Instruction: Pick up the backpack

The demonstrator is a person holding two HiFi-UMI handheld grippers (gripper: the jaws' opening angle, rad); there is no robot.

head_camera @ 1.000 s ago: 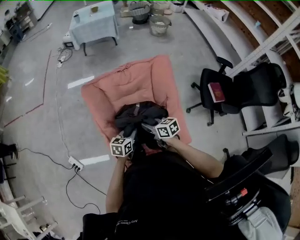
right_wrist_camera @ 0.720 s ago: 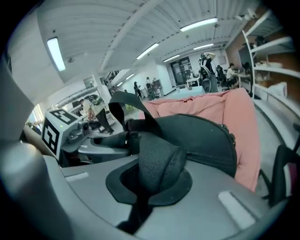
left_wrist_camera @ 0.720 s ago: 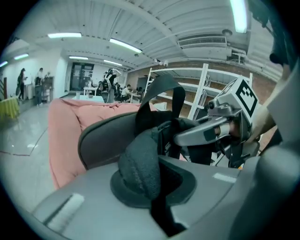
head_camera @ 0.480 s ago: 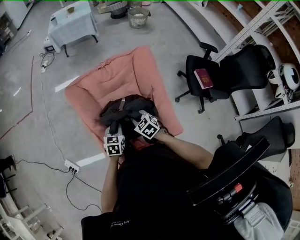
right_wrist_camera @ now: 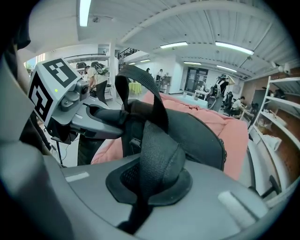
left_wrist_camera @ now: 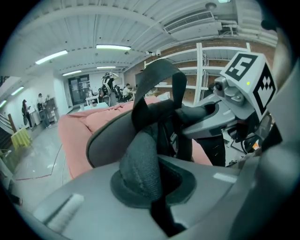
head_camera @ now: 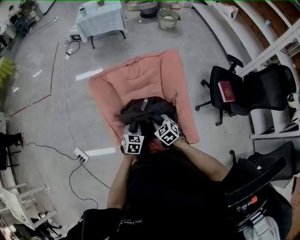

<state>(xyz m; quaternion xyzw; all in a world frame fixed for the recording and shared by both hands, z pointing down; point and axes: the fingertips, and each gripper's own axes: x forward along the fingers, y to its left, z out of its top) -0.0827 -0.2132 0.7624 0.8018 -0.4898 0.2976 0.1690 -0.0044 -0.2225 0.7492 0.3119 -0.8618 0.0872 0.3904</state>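
Straight ahead of the left tongs (head_camera: 135, 127) and right tongs (head_camera: 158, 125), the backpack (head_camera: 147, 108) blocks the way. Left of the left tongs the floor (head_camera: 61, 108) lies open, bar a power strip (head_camera: 80, 154). A chair (head_camera: 232, 93) stands well right of the right tongs.

Grey concrete floor (head_camera: 47, 122) all round me, w/ white tape strips (head_camera: 89, 74) and a thin red line (head_camera: 54, 70) marked on it. Salmon-pink padded quilt (head_camera: 131, 84) spread flat in the middle. Far side: small table under a pale blue cloth (head_camera: 101, 18), wire baskets (head_camera: 168, 19) nr it. To my R, a black swivel office chair (head_camera: 265, 86) w/ a dark red book (head_camera: 226, 91) on its seat. White metal shelving (head_camera: 276, 44) behind it, reddish-brown wall (head_camera: 255, 10) beyond. White power strip (head_camera: 80, 154) on the floor to my L, black cable (head_camera: 70, 177) trailing off it. Overhead: white ribbed ceiling (left_wrist_camera: 93, 23), fluorescent tube lights (left_wrist_camera: 112, 47) lit.
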